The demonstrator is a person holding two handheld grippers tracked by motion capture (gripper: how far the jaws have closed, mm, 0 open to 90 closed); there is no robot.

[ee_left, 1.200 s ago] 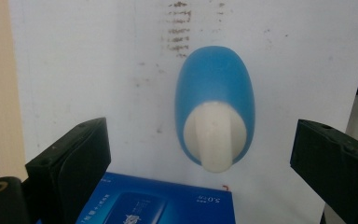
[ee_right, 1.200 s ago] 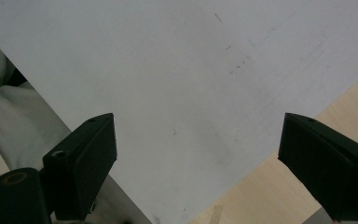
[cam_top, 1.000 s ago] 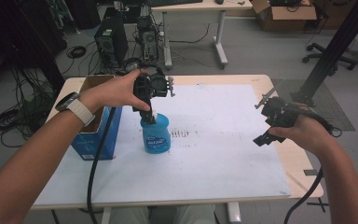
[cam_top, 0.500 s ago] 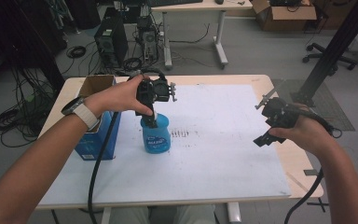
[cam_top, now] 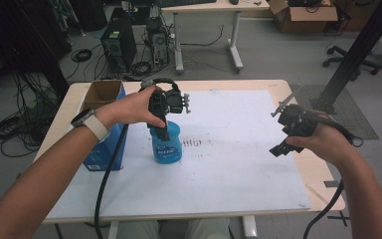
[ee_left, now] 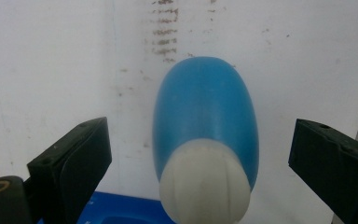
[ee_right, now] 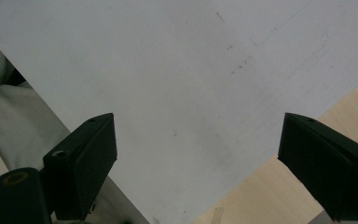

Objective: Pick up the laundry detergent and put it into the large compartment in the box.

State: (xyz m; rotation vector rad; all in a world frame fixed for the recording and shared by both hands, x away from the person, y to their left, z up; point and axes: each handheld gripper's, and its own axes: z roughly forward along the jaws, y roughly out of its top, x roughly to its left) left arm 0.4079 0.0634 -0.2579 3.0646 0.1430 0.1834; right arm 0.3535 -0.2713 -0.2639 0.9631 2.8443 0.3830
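Upright at the white desk's [cam_top: 238, 174] nine o'clock, the blue plastic bottle with a ribbed white cap [ee_left: 205, 140] looks light, rigid and slippery, best gripped at the cap between the left tool's [ee_left: 200, 161] spread jaws.

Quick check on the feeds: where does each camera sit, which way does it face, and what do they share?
High view: above the person's side, looking forward and down at the table; both forearms and tools show.
Left gripper view: on the left tool, looking down on the blue bottle; jaws apart.
Right gripper view: on the right tool, facing the white mat; jaws apart.
Shared: bottle and mat.
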